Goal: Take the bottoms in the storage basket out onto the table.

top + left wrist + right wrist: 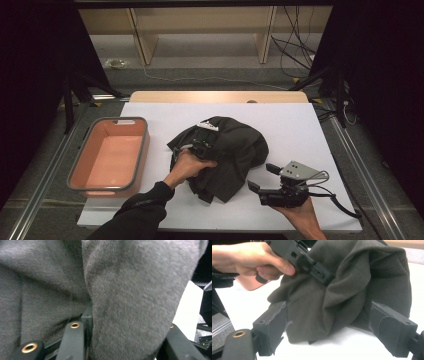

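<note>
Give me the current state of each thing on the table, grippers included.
dark garment: crumpled in a heap on the white sheet.
left gripper: in the garment, a fold between its jaws.
right gripper: open, holding nothing, beside the garment.
pink bin: upright, empty.

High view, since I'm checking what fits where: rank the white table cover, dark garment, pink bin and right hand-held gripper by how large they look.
1. White table cover
2. Dark garment and pink bin: these look alike, so no order between them
3. Right hand-held gripper, the smallest
</note>
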The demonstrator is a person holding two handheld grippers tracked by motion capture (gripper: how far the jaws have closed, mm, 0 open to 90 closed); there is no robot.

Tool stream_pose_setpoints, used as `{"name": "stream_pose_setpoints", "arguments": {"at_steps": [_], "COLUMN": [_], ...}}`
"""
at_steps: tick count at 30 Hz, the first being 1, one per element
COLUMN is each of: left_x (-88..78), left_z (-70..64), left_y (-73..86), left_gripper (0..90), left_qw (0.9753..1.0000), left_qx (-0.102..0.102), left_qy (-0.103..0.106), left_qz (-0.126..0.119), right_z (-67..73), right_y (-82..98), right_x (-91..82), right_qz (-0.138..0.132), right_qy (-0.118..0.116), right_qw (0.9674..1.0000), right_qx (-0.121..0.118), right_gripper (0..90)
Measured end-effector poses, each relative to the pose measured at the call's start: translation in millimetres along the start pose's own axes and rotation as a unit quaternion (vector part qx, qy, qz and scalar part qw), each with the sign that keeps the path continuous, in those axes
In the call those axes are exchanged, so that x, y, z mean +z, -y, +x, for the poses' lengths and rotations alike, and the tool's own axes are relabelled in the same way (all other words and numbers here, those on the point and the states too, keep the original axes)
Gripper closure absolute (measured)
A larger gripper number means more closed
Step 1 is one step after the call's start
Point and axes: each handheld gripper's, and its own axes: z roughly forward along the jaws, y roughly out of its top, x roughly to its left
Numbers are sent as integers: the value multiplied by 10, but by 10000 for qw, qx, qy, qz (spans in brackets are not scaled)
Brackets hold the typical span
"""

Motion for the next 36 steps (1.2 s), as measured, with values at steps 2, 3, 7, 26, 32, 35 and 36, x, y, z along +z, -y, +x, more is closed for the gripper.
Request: {"name": "stream_pose_setpoints", "arguments": {"at_steps": [2,3,7,26,32,35,36], "left_x": [48,87,221,-26,-195,-258,-271], "left_z": [-3,-10,-43,-102,-60,-37,-31], "left_y": [26,49,121,-10,-27,-30,-30], "left_gripper": [571,568,557,365,266,213,195], "left_qw": [10000,9999,9997,9996,9999,9999,9999], "left_qx": [29,19,63,91,2,-76,-105], "left_qy": [-27,-49,-145,6,-40,-93,-89], "left_qz": [75,97,189,269,110,25,-17], "right_z": [0,-1,-1,-4,-3,-2,-2], "right_y": [-2,-2,-2,-4,-2,-2,-2], "right_x": [-3,-4,-4,-17,-14,-12,-11], "right_qz": [-10,-11,-6,-30,-10,-4,-2], "right_qy": [1,2,7,29,26,27,27], "right_qw": [10000,10000,10000,10000,10000,10000,10000], "right_qx": [0,3,4,-34,-31,-30,-25], "right_gripper": [177,177,177,175,173,173,173]}}
